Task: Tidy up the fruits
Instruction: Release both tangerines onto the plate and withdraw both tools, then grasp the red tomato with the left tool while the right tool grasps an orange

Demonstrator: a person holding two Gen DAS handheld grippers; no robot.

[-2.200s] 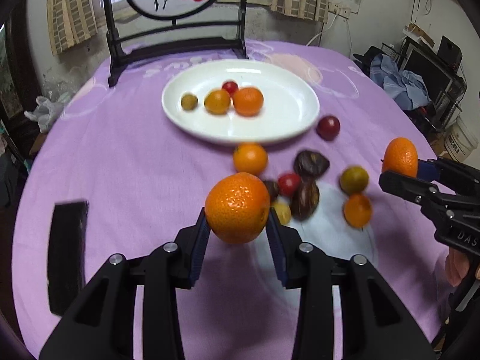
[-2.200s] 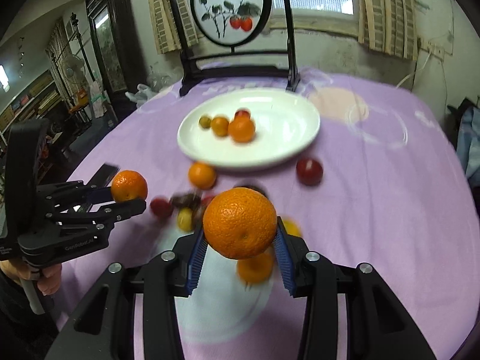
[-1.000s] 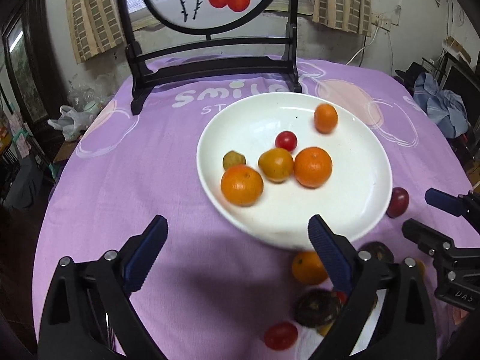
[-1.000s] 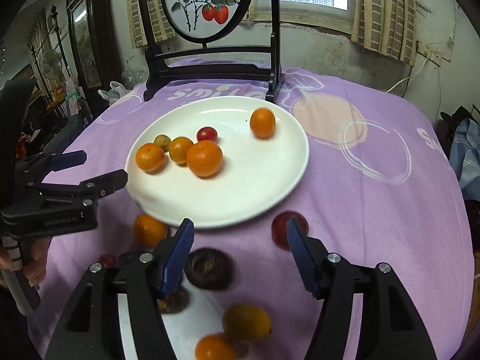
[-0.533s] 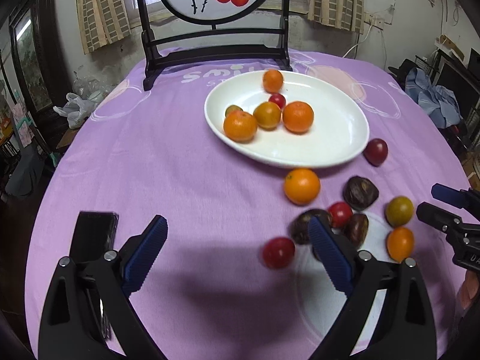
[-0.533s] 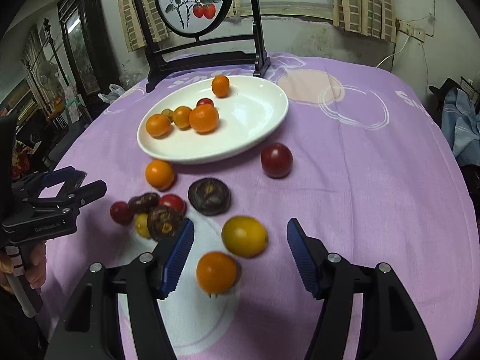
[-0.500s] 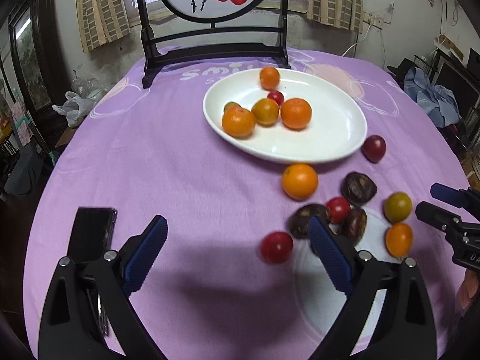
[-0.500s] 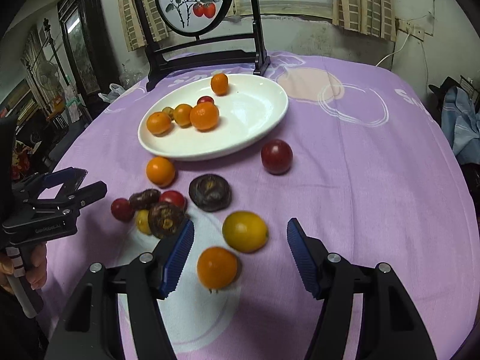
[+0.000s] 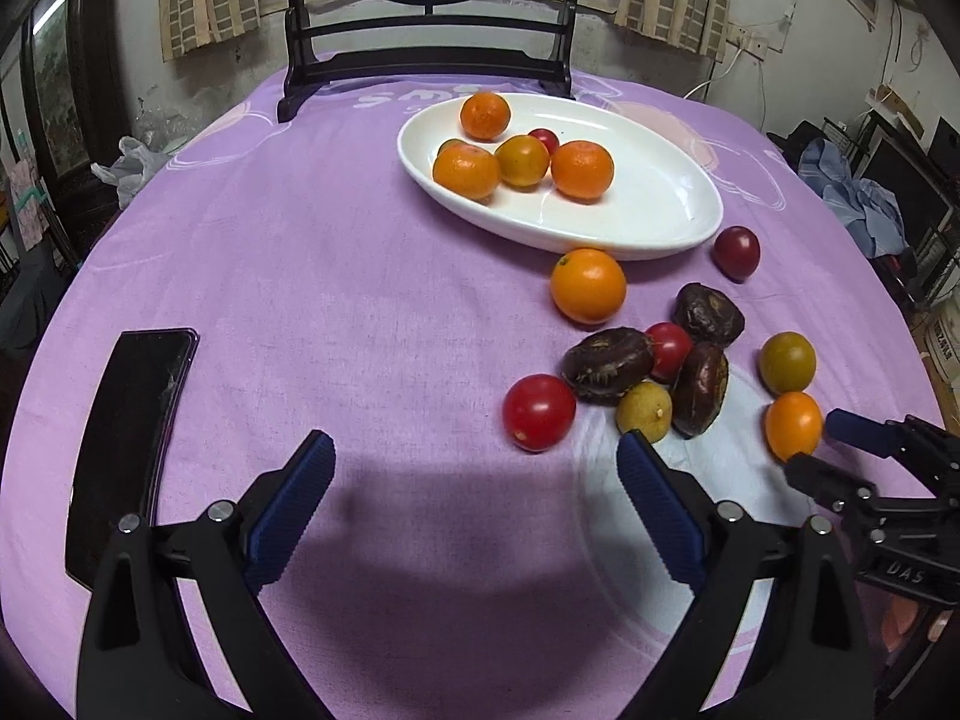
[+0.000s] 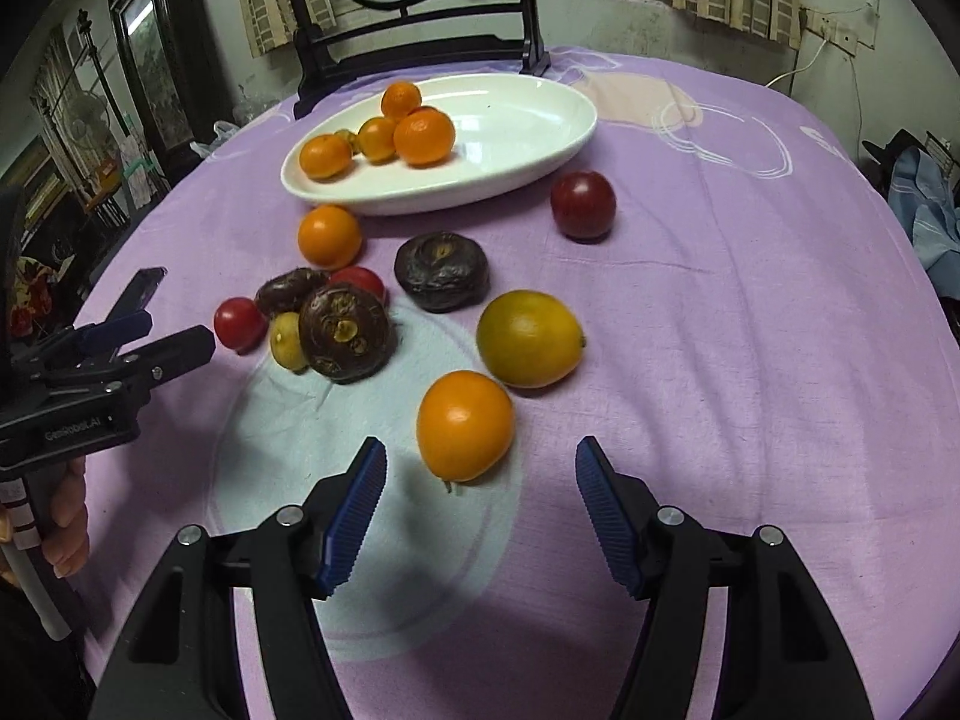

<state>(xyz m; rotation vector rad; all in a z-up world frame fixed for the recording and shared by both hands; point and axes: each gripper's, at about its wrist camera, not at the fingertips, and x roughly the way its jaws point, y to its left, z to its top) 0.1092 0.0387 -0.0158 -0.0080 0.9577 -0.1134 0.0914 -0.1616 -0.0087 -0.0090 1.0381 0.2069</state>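
Observation:
A white plate (image 9: 660, 210) (image 10: 528, 138) at the back holds several oranges and small fruits. Loose fruit lies in front of it on the purple cloth: an orange (image 9: 588, 285), a red tomato (image 9: 538, 412), dark brown fruits (image 9: 607, 365), a dark red plum (image 9: 736, 251). My left gripper (image 9: 474, 492) is open and empty, just short of the red tomato. My right gripper (image 10: 480, 492) is open and empty; a small orange (image 10: 465, 425) lies just ahead between its fingers, a yellow-green citrus (image 10: 529, 339) behind it.
A black phone (image 9: 129, 438) lies on the cloth at the left. A dark wooden stand with a round painted screen (image 9: 426, 54) stands behind the plate. The table edge curves away on both sides; clutter and clothes (image 9: 858, 204) lie beyond on the right.
Both grippers let their oranges go onto the plate and opened. Since then both have drawn back from the plate and lowered toward the loose fruit.

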